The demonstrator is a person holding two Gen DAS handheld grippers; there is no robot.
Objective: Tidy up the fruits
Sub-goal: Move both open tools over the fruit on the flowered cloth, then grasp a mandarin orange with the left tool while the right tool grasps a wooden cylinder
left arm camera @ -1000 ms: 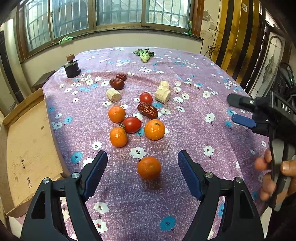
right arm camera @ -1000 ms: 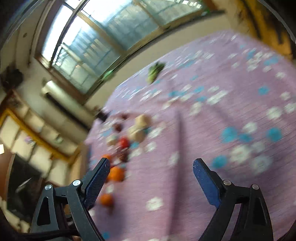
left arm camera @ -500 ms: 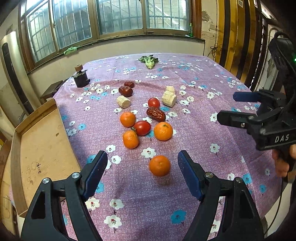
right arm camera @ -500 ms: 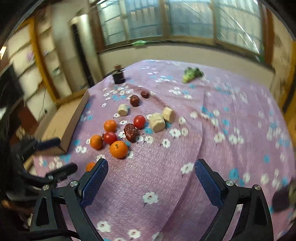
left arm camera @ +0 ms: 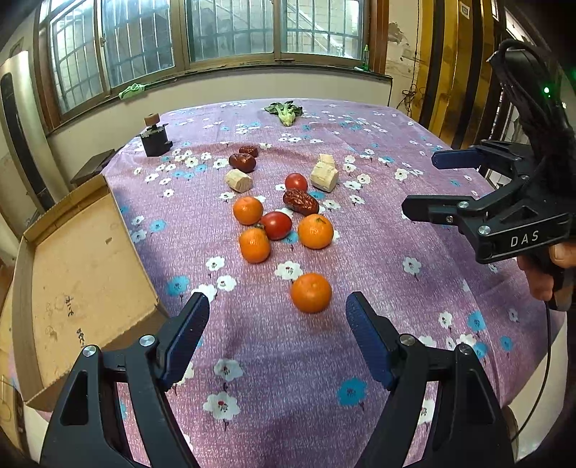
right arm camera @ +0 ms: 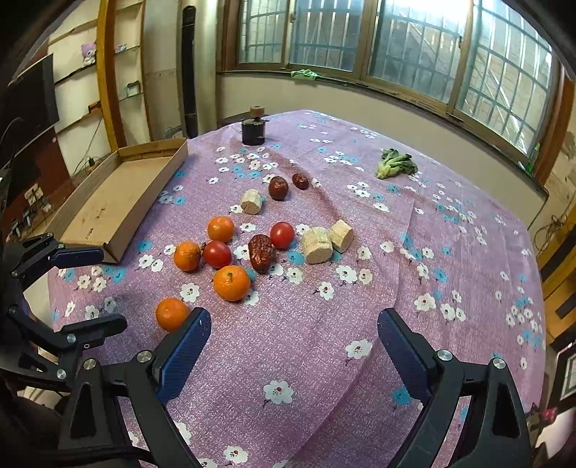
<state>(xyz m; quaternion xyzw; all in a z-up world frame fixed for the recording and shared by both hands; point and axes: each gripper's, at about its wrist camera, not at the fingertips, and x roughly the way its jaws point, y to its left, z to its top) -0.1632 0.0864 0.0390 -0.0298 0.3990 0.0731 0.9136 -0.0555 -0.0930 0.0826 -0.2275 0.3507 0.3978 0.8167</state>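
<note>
left black two-finger gripper [left arm camera: 277,316] pulled back since a second ago, jaws spread wide, nearest round orange mandarin [left arm camera: 311,292] lying beyond them, right black gripper [right arm camera: 293,342] steadied, gaping, empty, fruits clustered mid purple floral tablecloth [left arm camera: 360,252], shallow cardboard tray [left arm camera: 72,266] left, barred windows [left arm camera: 234,32] behind

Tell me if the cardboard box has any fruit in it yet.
Empty. The box shows only its bare brown floor in both views, and all four oranges, like the nearest one, sit out on the tablecloth.
</note>
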